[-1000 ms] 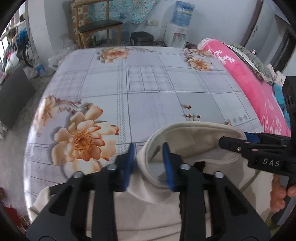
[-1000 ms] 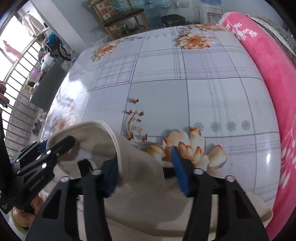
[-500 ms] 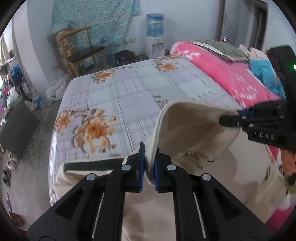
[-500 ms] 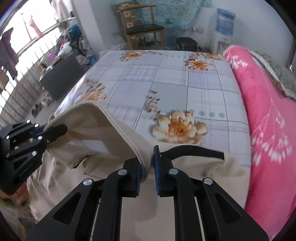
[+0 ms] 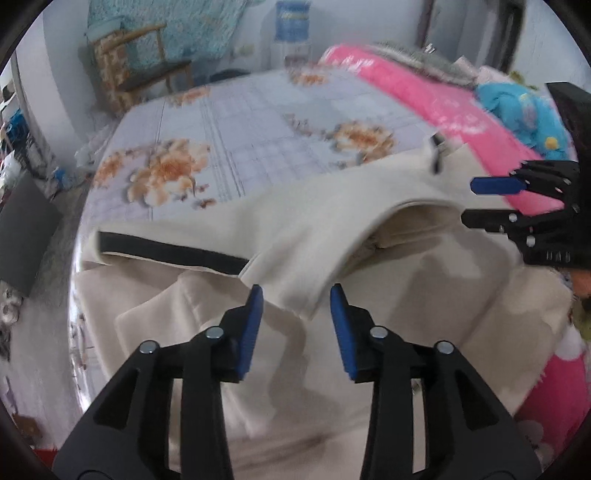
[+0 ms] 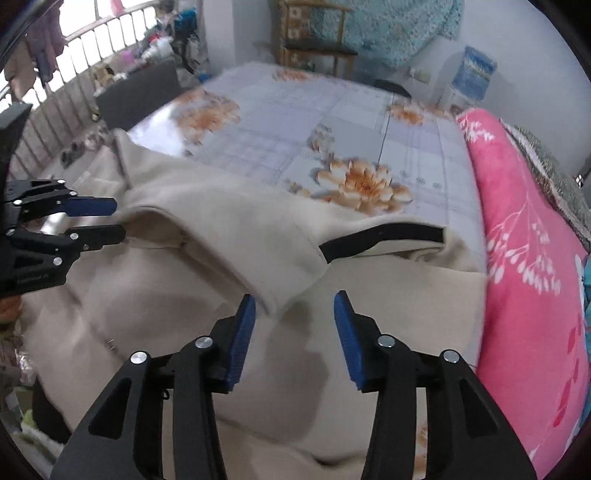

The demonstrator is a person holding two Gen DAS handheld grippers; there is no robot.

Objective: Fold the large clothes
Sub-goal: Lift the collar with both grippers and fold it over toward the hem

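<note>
A large cream garment (image 5: 317, 236) (image 6: 229, 236) with black trim lies on the flowered bed sheet (image 5: 258, 122) (image 6: 295, 125), its upper part folded back over itself. My left gripper (image 5: 295, 301) hovers just behind the folded edge. Its jaws are opening, and no cloth is pressed between the blue pads. My right gripper (image 6: 294, 308) stands the same way at the other end of the fold, jaws opening, free of the cloth. Each gripper also shows side-on in the other's view, the right gripper (image 5: 476, 201) and the left gripper (image 6: 114, 219), both apart.
A pink flowered blanket (image 6: 524, 236) (image 5: 424, 96) runs along the bed's right side, with a blue plush toy (image 5: 517, 110) on it. Beyond the bed stand a wooden chair (image 5: 136, 59) and a water dispenser (image 5: 291, 29). A railing (image 6: 74, 55) is at the left.
Both grippers, shut on the garment's edge half a second ago, have let go and their jaws have spread. They carried the edge back toward me, and the fold now lies on the garment.
</note>
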